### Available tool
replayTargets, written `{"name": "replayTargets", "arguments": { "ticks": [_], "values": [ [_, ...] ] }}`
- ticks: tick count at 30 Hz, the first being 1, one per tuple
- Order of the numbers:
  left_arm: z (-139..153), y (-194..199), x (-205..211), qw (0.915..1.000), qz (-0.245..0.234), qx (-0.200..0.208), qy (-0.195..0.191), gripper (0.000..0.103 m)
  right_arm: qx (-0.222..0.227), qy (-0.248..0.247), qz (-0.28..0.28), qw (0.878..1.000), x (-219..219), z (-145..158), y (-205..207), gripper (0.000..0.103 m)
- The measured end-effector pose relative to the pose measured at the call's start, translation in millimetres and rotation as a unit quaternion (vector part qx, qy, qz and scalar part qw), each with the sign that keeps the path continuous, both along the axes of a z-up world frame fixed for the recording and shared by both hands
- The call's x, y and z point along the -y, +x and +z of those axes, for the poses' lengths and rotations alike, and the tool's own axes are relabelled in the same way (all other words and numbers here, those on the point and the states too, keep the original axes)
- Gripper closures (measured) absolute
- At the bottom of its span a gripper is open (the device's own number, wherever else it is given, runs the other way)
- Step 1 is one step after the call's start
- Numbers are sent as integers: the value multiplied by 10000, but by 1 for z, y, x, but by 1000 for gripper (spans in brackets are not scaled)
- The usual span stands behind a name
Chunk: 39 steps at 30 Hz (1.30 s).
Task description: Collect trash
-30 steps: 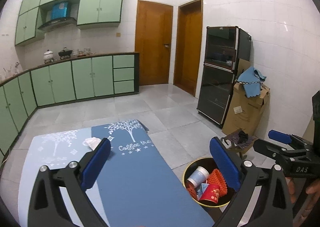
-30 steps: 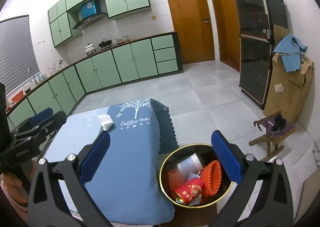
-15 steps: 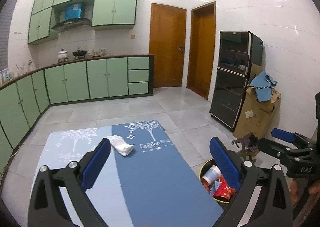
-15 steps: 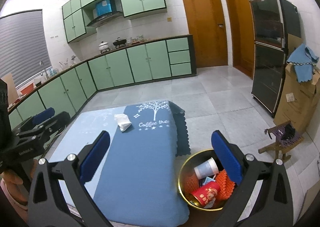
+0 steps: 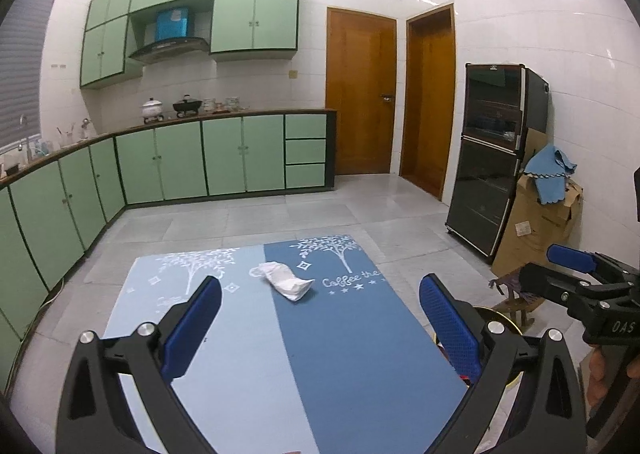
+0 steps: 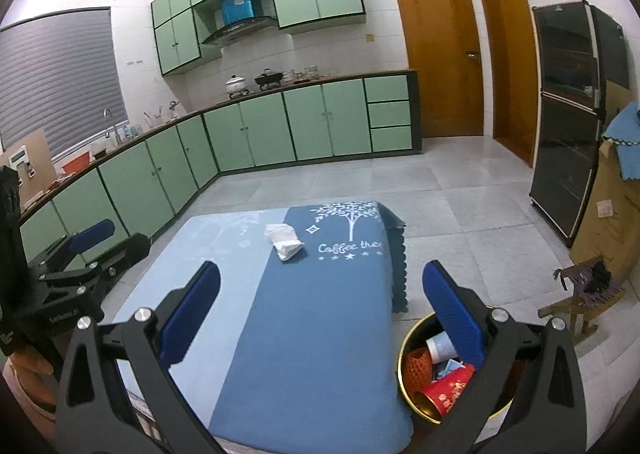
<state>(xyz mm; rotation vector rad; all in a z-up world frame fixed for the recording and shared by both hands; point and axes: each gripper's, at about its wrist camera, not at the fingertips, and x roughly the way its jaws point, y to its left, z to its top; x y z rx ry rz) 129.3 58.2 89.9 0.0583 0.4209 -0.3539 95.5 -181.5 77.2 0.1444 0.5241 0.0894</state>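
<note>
On the far half of the blue two-tone tablecloth point(image 6: 320, 314) we note one crumpled white tissue point(image 6: 285, 240) left; gold-rimmed round bin point(image 6: 408, 386) already holds cups, both grippers point(image 5: 320, 318) point(image 6: 320, 306) wide, empty.

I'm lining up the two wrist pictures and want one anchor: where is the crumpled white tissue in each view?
Left wrist: crumpled white tissue sits centre frame on the tablecloth, beyond the open jaws.
Right wrist: the tissue lies left of centre, on the cloth's far half.
Shared landmark: the white "Coffee the" lettering, just right of the tissue in both.
</note>
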Motion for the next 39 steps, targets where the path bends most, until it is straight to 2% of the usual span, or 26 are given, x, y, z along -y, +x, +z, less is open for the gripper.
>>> {"name": "replayTargets", "arguments": {
  "ticks": [14,39],
  "values": [
    [-1,-5,-21,9998,204,6,-8,6,-11,8,173,9998,-19,3,9,5],
    [-3,-7,-28,9996,267,-13,0,6,-4,-17,239,9997,-27,2,11,5]
  ]
}}
